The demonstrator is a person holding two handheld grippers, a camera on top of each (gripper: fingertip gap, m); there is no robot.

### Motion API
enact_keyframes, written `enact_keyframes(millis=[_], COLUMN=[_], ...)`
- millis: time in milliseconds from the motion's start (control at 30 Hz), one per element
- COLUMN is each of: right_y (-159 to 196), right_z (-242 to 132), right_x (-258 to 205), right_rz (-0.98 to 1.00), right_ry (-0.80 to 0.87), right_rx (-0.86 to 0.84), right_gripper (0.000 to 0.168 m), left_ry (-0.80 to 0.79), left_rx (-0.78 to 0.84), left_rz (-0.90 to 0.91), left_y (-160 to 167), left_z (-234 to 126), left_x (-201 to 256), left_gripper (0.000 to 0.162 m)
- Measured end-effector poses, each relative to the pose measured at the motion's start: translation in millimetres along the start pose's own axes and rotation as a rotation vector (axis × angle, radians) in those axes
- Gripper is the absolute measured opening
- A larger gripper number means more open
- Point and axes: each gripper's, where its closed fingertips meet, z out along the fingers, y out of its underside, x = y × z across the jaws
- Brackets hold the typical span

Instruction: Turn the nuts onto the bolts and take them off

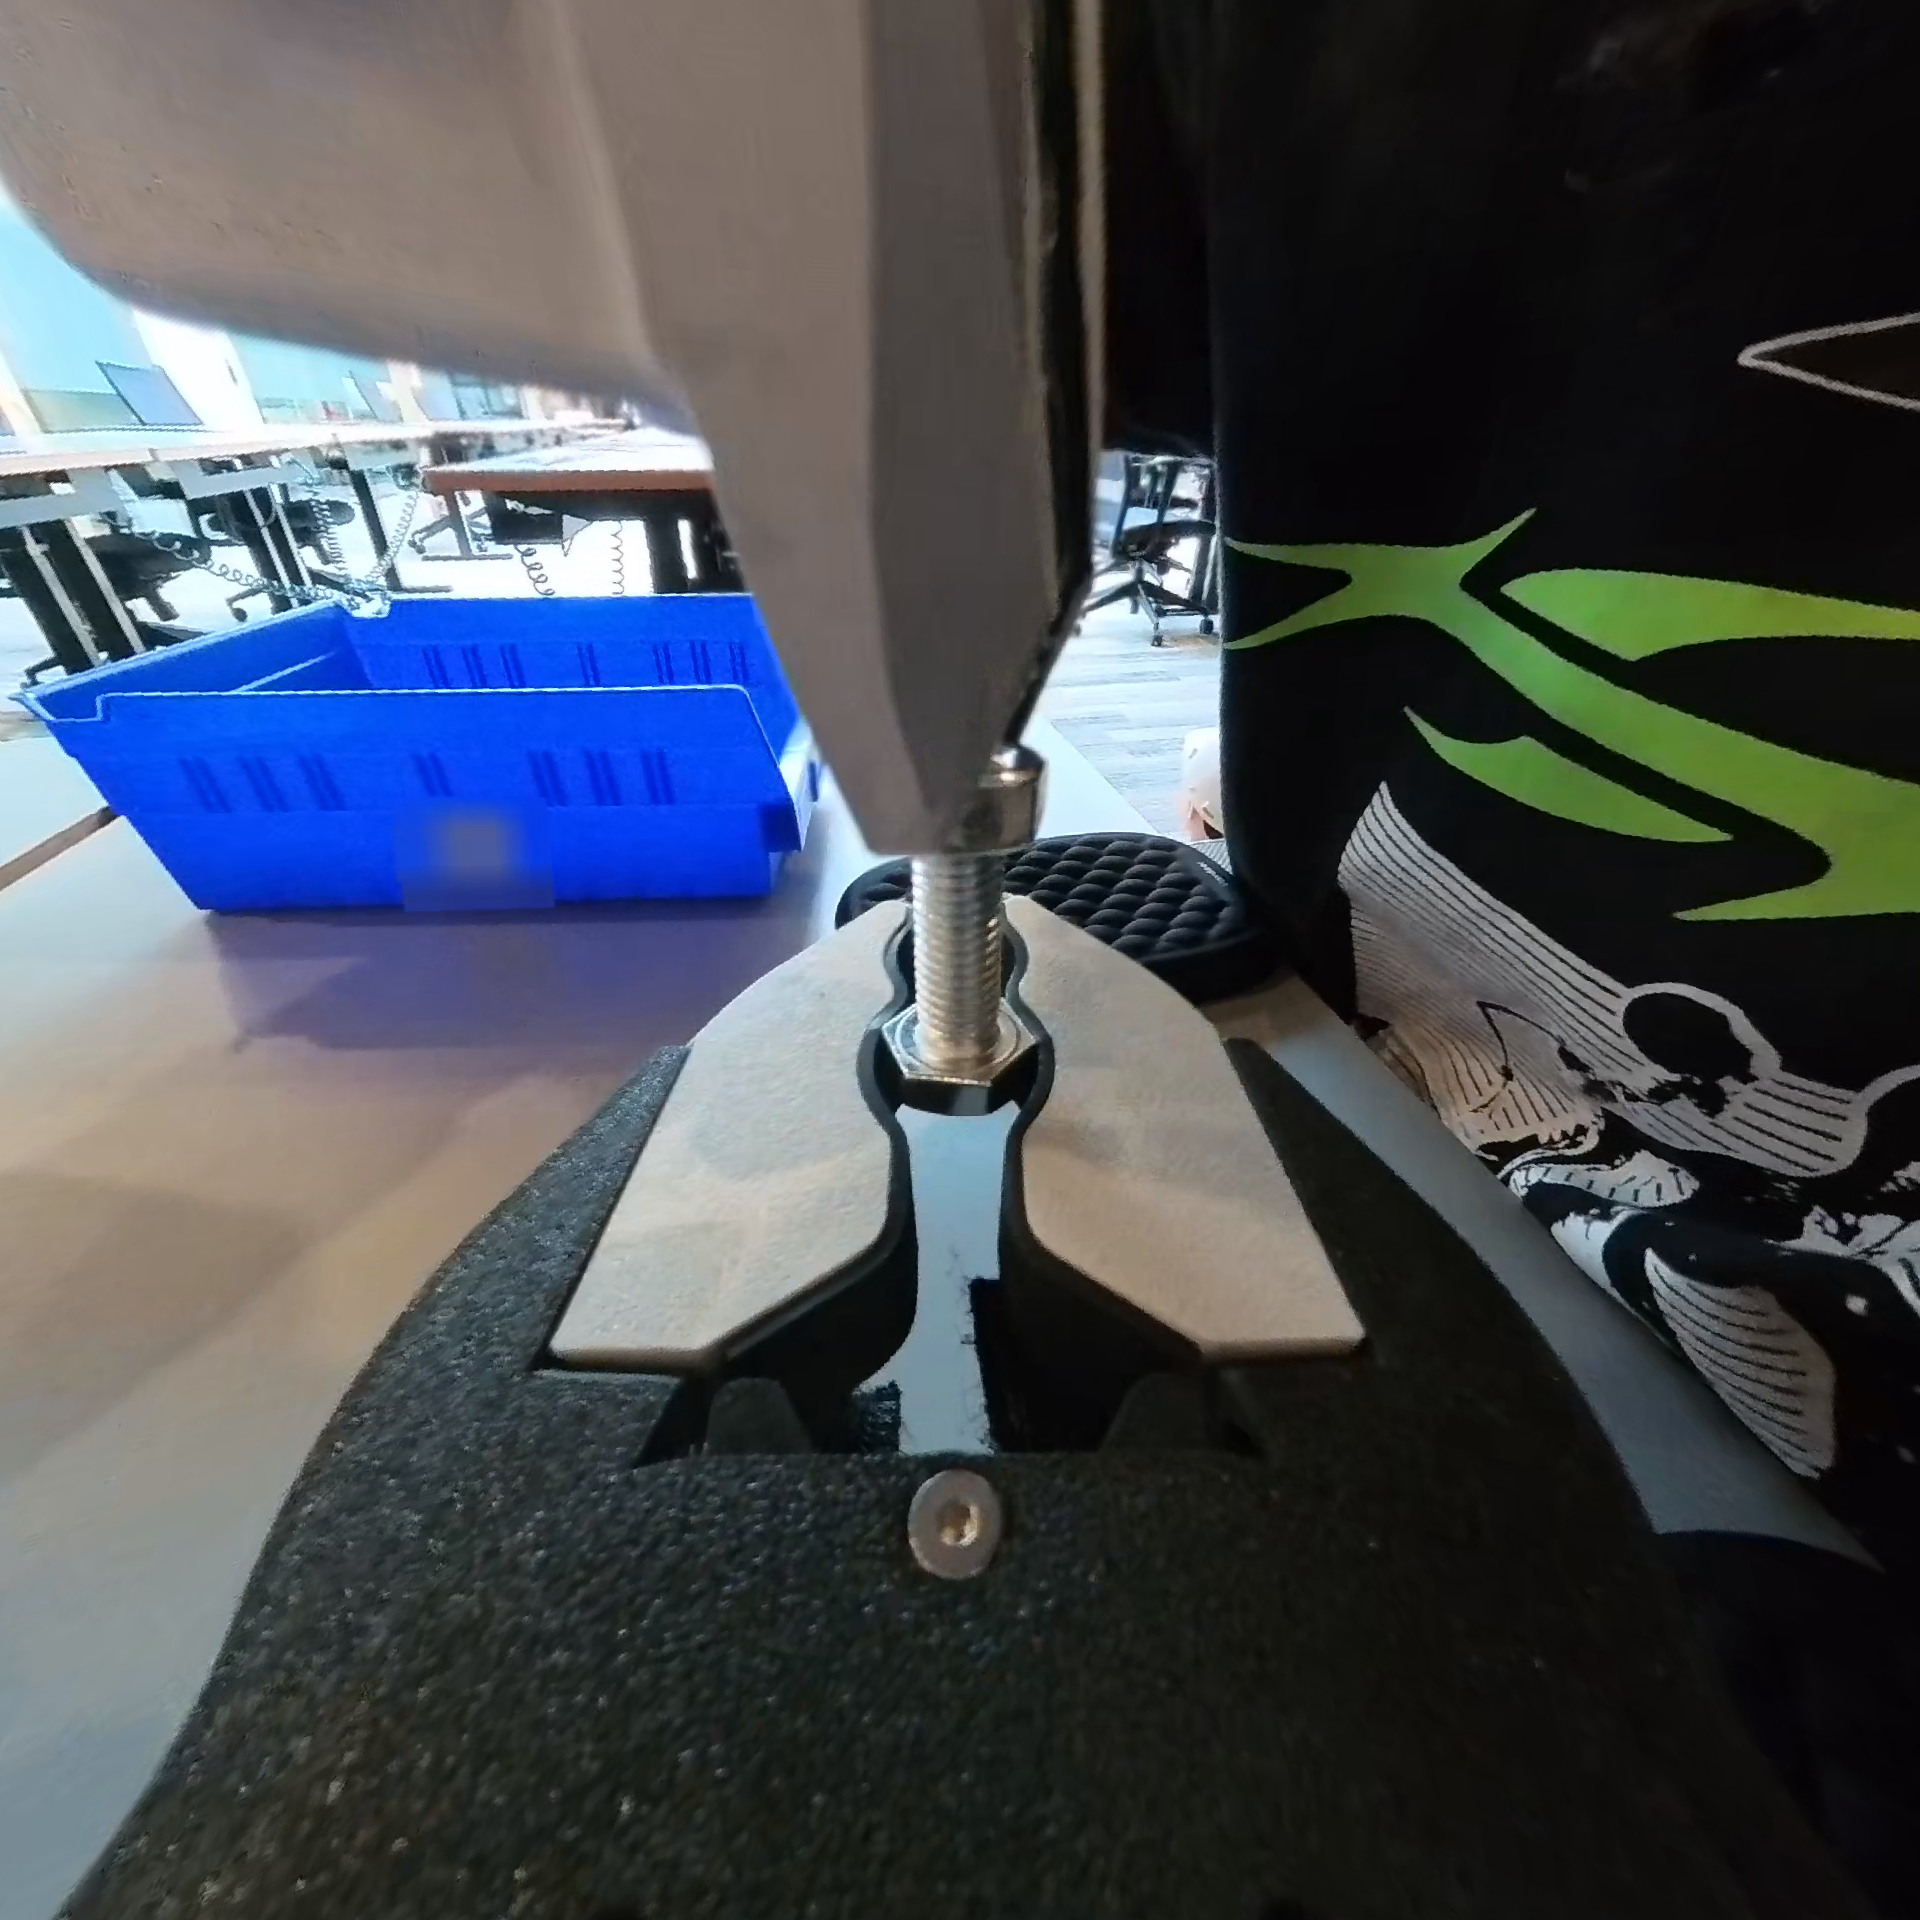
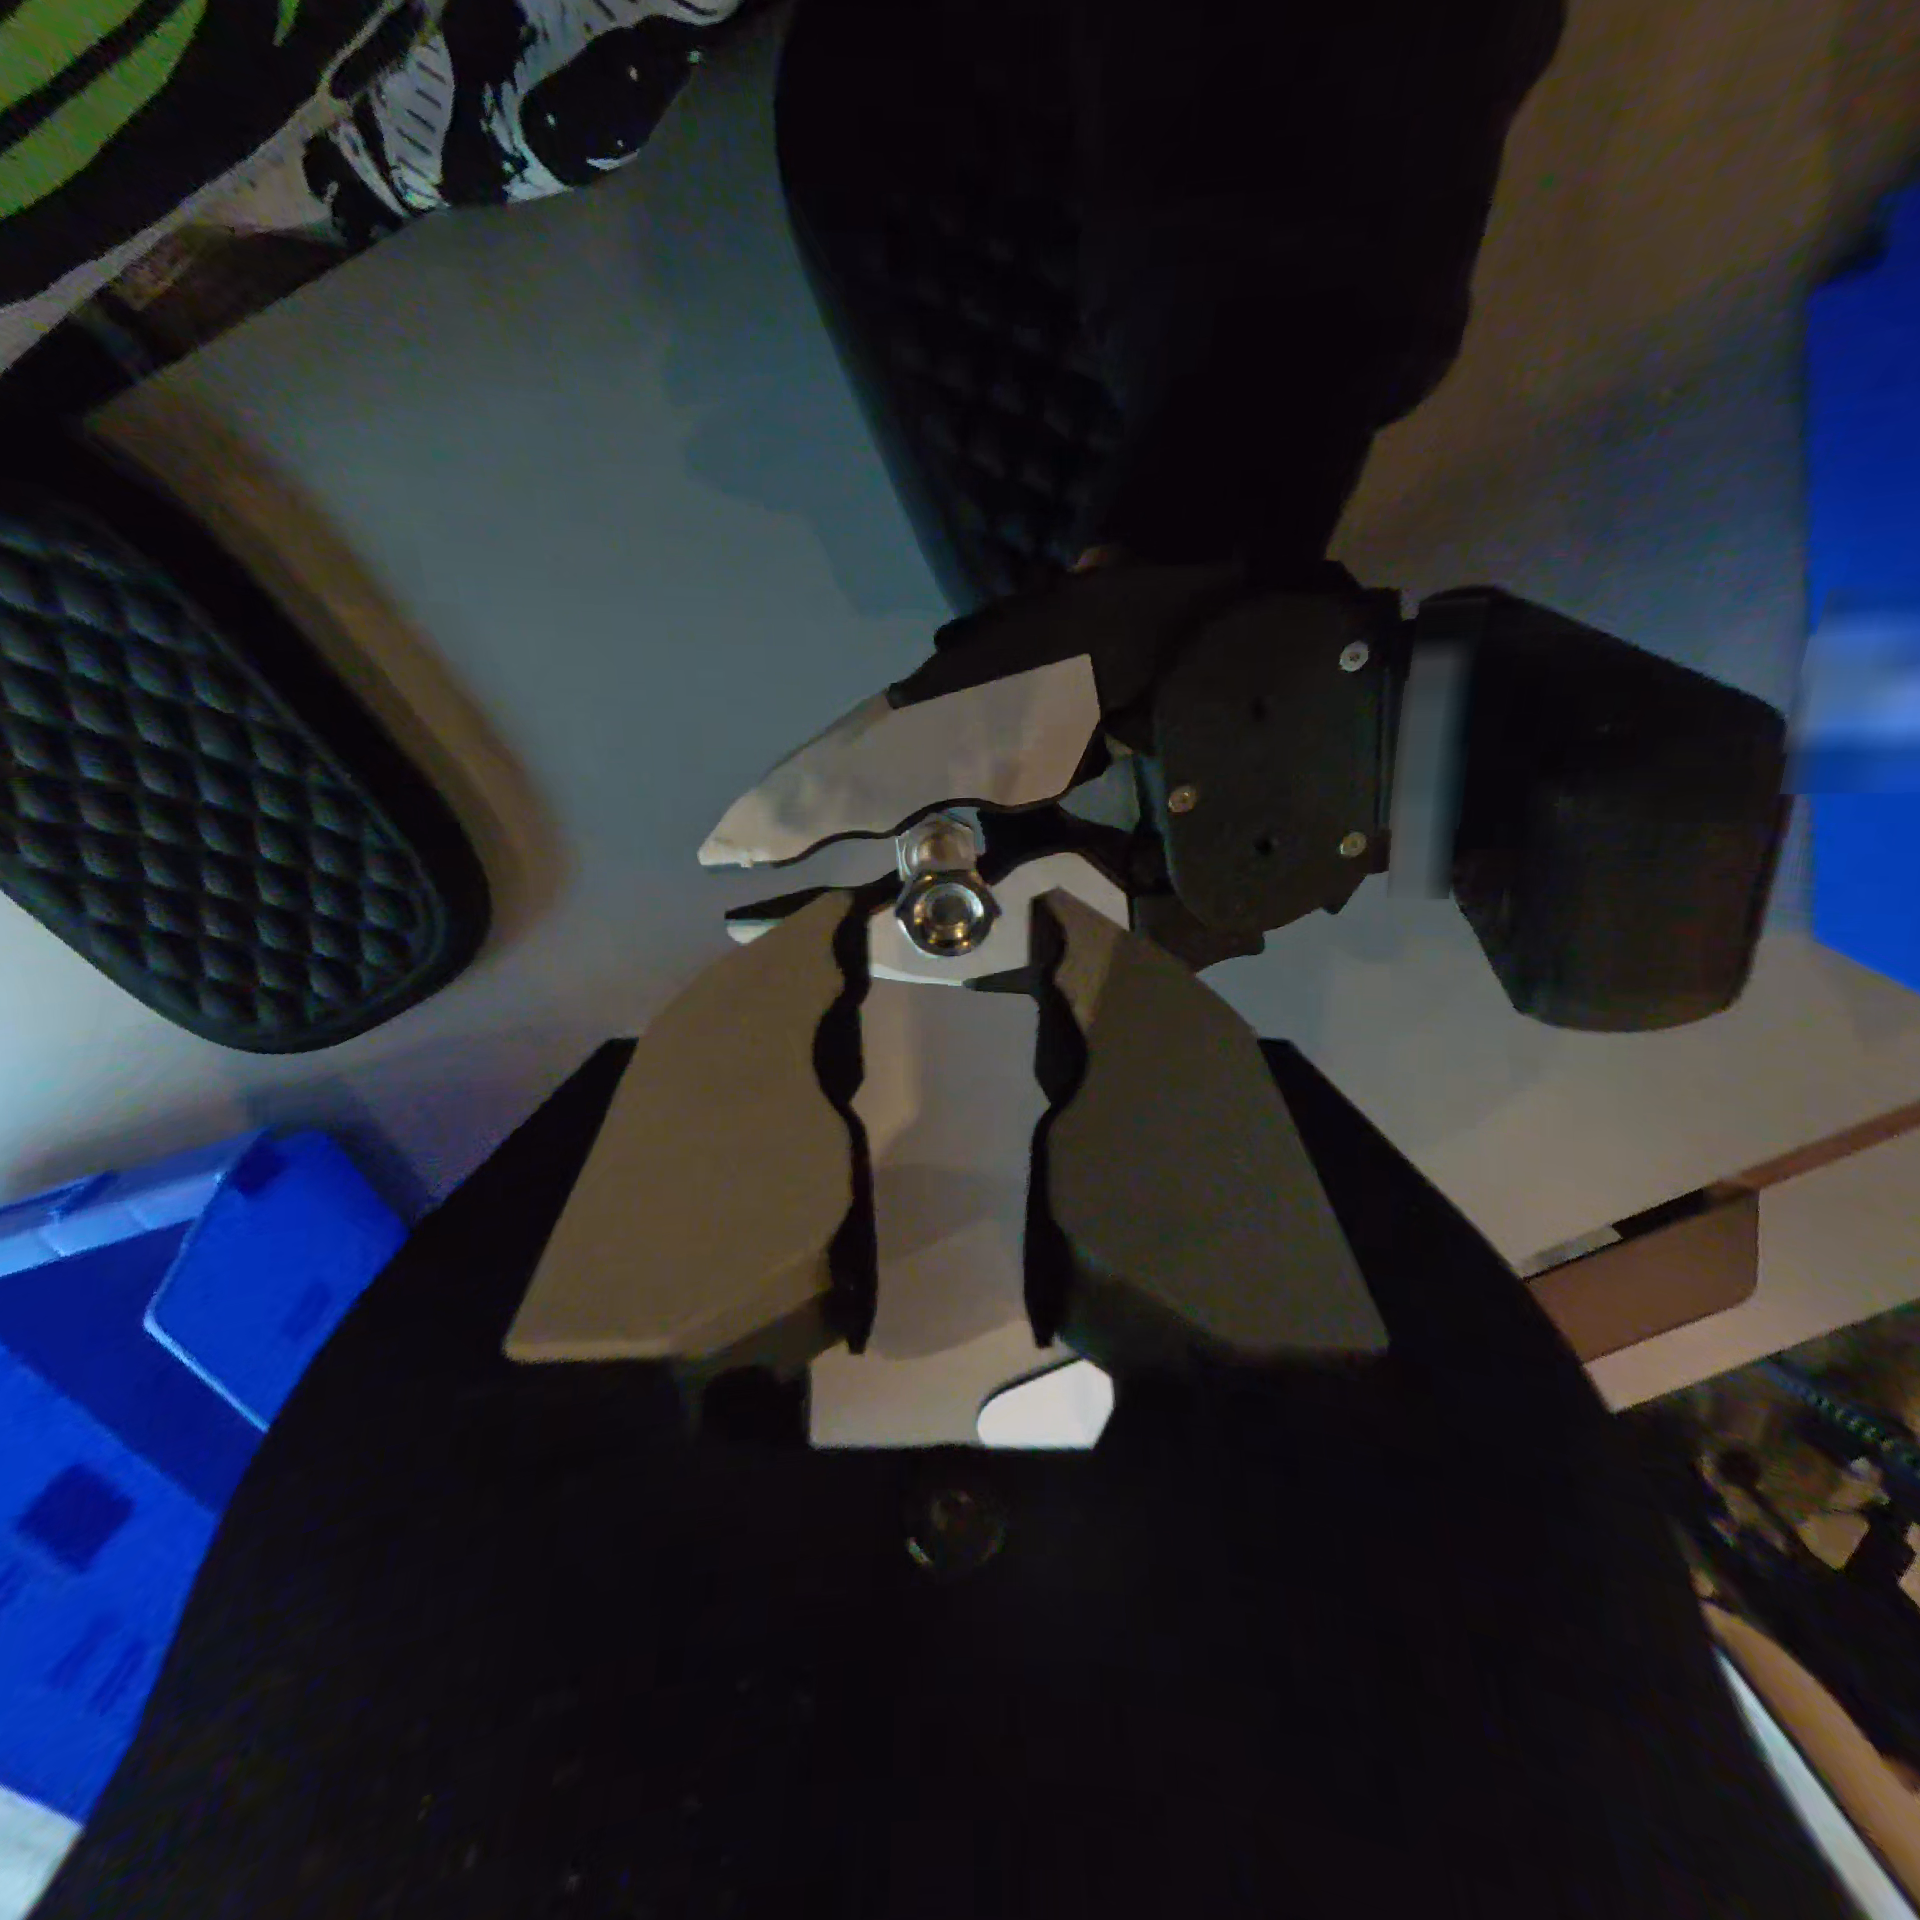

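Left gripper [image 1: 956,997] jaws clenched on nut [image 1: 961,1060]. Bolt [image 1: 956,966] rises toward 12 o'clock. Right gripper [image 2: 945,914] jaws grasp bolt head.

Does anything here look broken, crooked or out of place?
Nothing stands out. The left hand-held gripper is shut on the nut, and the bolt stands straight up through it with its head at the tips of the right hand-held gripper. The blue bin sits level on the table.

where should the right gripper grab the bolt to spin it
By its head, jaws closing from either side across the flats. The bolt stands upright with its thread running down into the nut, which the left gripper clamps, so only the top end is free.
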Motion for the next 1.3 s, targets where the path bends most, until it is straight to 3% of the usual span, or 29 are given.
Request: enact_keyframes(millis=[67, 200, 267, 400, 467, 567, 600, 700, 800, 900, 967, 1033, 1133, 1300], right_y=[1.7, 3.2, 5.7, 10.7, 11.8, 10.5, 9.6, 9.5, 4.8, 1.2, 0.6, 1.8, 2.7, 7.0], right_z=[1.1, -0.1, -0.3, 1.8, 3.6, 4.1, 3.4, -2.3, -4.4, -0.2, 1.6, 3.1, 3.5, 2.9], right_x=[0.1, 3.7, 4.7, 2.6, -0.6, 0.1, 2.3, 7.7, -2.8, -7.8, -3.7, -2.2, -1.3, 0.9], right_rz=[-0.007, 0.130, 0.320, 0.891, 0.980, 0.946, 0.904, 0.632, 0.228, 0.056, 0.035, 0.010, 0.049, 0.415], right_ry=[-0.013, 0.020, 0.036, 0.053, 0.045, 0.051, 0.060, 0.097, 0.051, -0.014, -0.030, -0.044, -0.039, 0.025], right_rx=[0.002, 0.013, 0.006, -0.013, -0.007, -0.001, 0.005, -0.006, -0.015, -0.007, -0.002, -0.005, -0.004, -0.010], right_gripper=[0.019, 0.018, 0.018, 0.019, 0.018, 0.020, 0.030, 0.046, 0.044, 0.035, 0.032, 0.019, 0.019, 0.019], left_ry=[0.003, -0.028, -0.061, -0.126, -0.131, -0.117, -0.106, -0.079, -0.054, -0.041, -0.036, -0.031, -0.044, -0.094], left_rx=[-0.002, 0.007, 0.005, -0.015, -0.027, -0.021, -0.012, -0.006, -0.007, -0.007, -0.009, -0.008, -0.011, -0.011], left_rz=[0.002, 0.008, 0.008, 0.004, 0.004, -0.001, -0.004, -0.009, -0.007, -0.001, 0.000, 0.003, 0.006, 0.001], left_y=[0.5, -1.0, -1.3, 0.8, 2.2, 1.7, 0.0, -0.6, 0.1, 0.1, 0.7, 0.5, 1.6, 1.1], left_z=[0.8, -2.2, -3.5, -3.4, -1.8, -0.8, -0.4, 1.7, 3.8, 4.5, 4.5, 4.3, 4.3, 1.4], left_x=[0.6, -3.2, -7.0, -14.1, -14.5, -12.8, -11.2, -7.9, -5.3, -3.1, -2.4, -1.5, -3.4, -8.9], left_gripper=[0.012, 0.012, 0.012, 0.012, 0.012, 0.012, 0.012, 0.012, 0.012, 0.012, 0.012, 0.012, 0.012, 0.012])
